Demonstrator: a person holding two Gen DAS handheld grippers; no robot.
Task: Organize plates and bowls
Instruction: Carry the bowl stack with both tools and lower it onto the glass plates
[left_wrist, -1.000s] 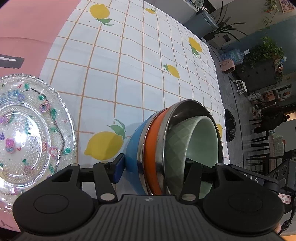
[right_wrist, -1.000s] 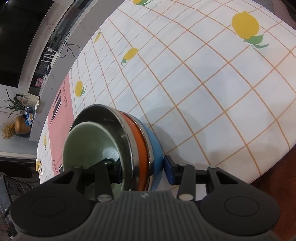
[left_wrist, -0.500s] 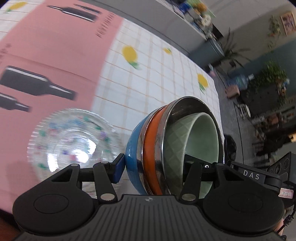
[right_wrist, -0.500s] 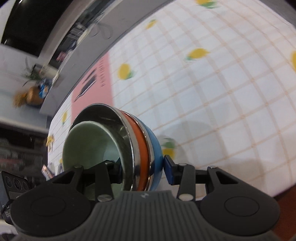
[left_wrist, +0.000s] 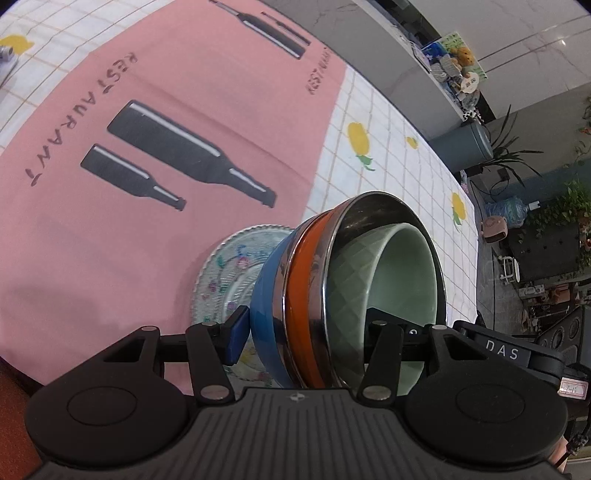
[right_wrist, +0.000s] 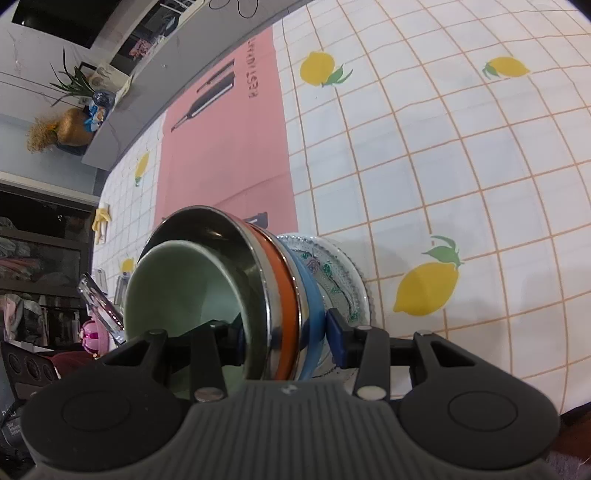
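Four nested bowls: pale green ceramic bowl (left_wrist: 402, 280) inside steel bowl (left_wrist: 373, 210), then orange bowl (left_wrist: 301, 306), then blue bowl (left_wrist: 266, 317); tipped on edge, held above the surface.
Left tongs (left_wrist: 306, 332): clamped on the stack's rim.
Right tongs (right_wrist: 284, 332): clamped on the same stack.
Clear patterned glass plate (left_wrist: 229, 273): lies behind the stack, on the pink cloth (left_wrist: 110, 240).
Writing: "RESTAURANT" beside printed black bottles; "DAS" on a black device (left_wrist: 506, 354).
Surface: lemon-print checked tablecloth (right_wrist: 461, 155).

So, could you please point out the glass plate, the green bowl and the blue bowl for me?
glass plate (left_wrist: 236, 273): left wrist view, patterned face left of the stack.
green bowl (right_wrist: 184, 288): right wrist view, pale inner wall.
blue bowl (left_wrist: 267, 317): left wrist view, outer wall.
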